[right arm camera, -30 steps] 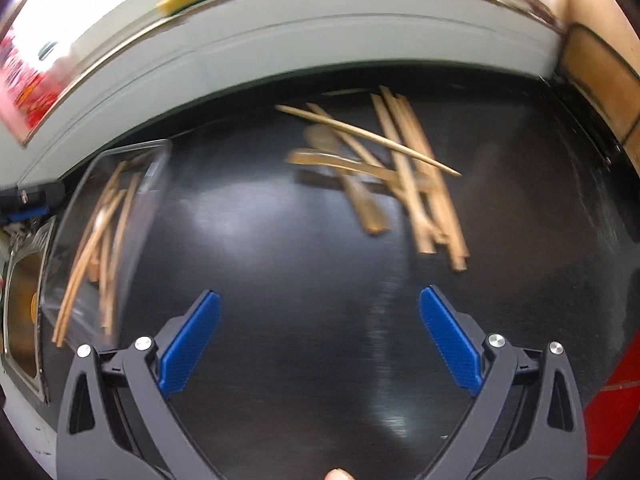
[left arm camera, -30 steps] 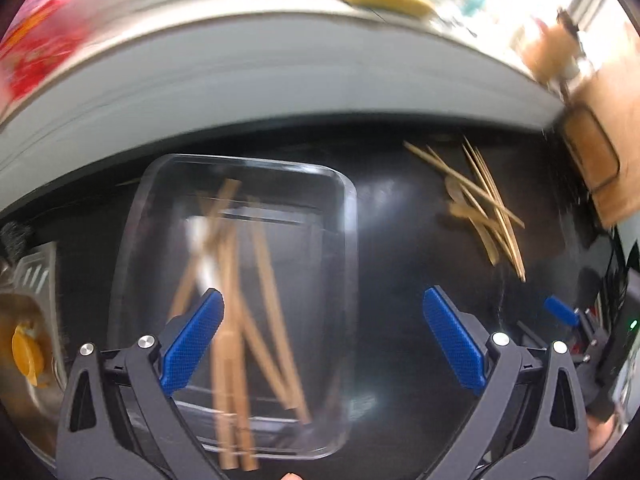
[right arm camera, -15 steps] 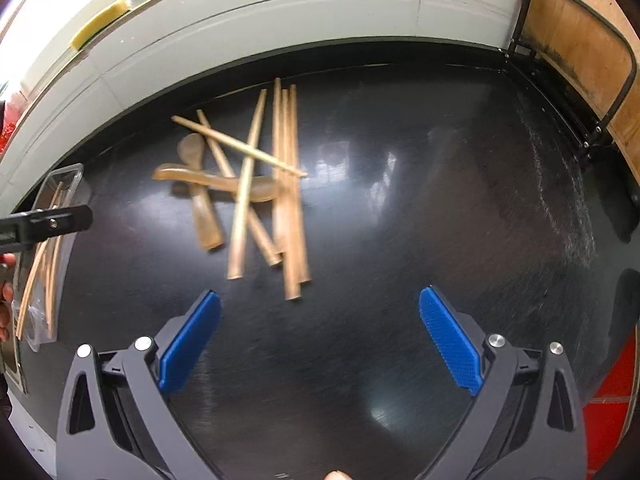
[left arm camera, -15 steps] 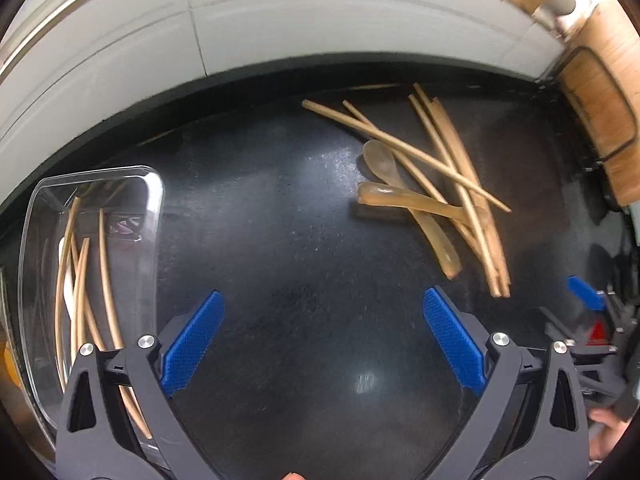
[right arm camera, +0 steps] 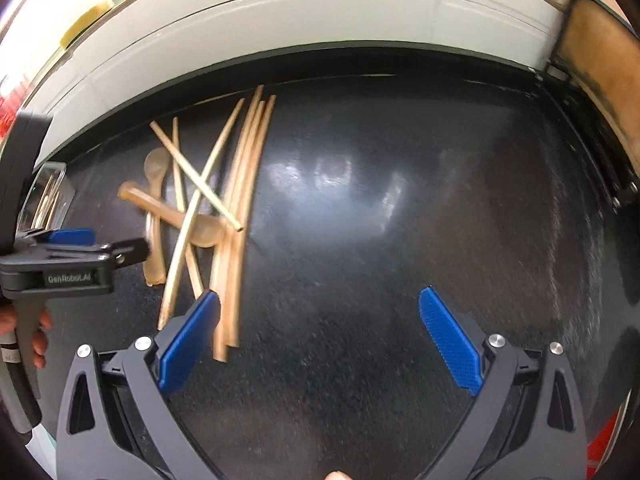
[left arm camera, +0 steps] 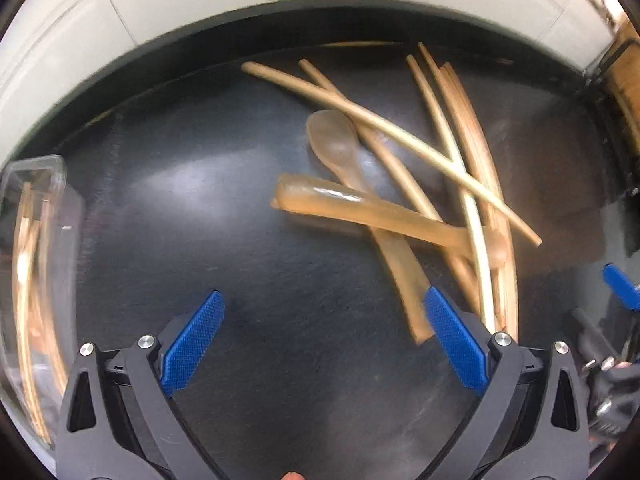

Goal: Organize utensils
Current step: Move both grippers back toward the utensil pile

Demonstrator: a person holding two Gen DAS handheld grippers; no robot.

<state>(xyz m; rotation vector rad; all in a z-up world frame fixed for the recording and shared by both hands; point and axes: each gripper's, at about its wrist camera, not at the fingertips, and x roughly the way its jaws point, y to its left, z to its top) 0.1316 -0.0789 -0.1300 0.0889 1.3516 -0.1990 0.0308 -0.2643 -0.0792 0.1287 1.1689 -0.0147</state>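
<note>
A loose pile of wooden chopsticks (left arm camera: 464, 184) and two translucent tan spoons (left arm camera: 336, 144) lies on the black countertop (left arm camera: 224, 240). In the right wrist view the pile (right arm camera: 224, 200) sits left of centre. My left gripper (left arm camera: 324, 332) is open and empty, just in front of the pile, its right finger close to a spoon handle end. It also shows from the side in the right wrist view (right arm camera: 96, 248). My right gripper (right arm camera: 316, 332) is open and empty, its left finger by the near chopstick ends. A clear plastic container (left arm camera: 36, 280) holding several chopsticks stands at the far left.
A white tiled wall (right arm camera: 280, 28) runs along the back of the counter. A wooden board in a black wire frame (right arm camera: 600, 64) stands at the right. The right gripper's blue fingertip (left arm camera: 620, 284) shows at the left wrist view's right edge.
My left gripper has moved right, away from the container, and closed in on the pile. My right gripper has swung right, so the pile now sits to its left.
</note>
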